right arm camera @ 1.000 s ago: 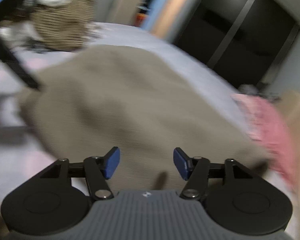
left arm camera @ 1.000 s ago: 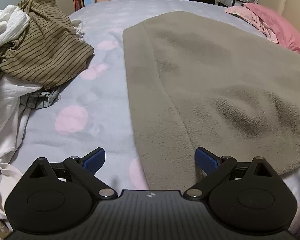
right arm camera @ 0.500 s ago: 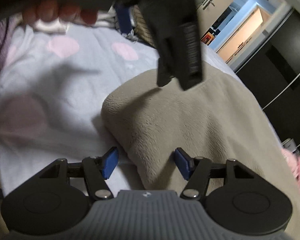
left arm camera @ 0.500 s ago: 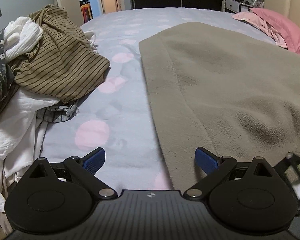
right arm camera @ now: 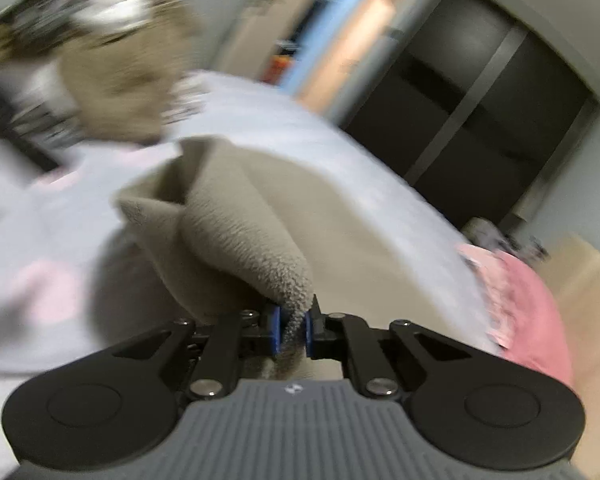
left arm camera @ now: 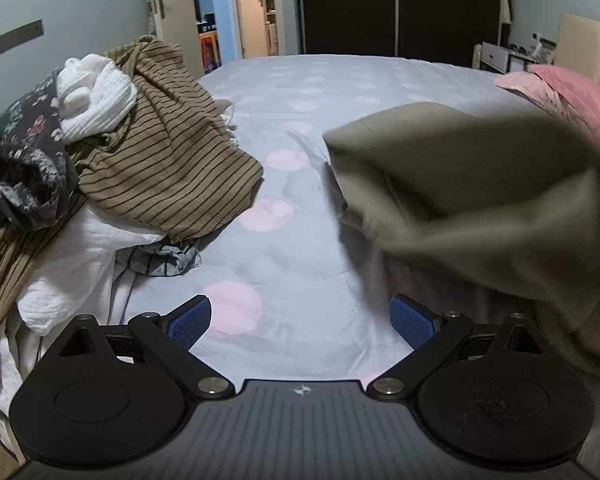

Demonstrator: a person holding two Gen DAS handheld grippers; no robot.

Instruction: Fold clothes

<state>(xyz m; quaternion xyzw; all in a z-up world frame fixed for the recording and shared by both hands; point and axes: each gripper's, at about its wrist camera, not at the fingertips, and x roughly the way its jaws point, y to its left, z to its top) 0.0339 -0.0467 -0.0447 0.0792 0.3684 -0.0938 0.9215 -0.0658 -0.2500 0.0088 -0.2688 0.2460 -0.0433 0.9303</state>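
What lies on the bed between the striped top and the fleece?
Only bare bedsheet with pink dots lies between the striped top and the fleece; the left wrist view shows it.

No words, labels, brand names or numbers can be read in either view. The only sign is a small white emblem, round and crossed like a compass mark, on the ribbed body of the left gripper [left arm camera: 300, 322] just behind its jaws; a like mark sits on the right gripper [right arm camera: 292, 330], too blurred to make out.
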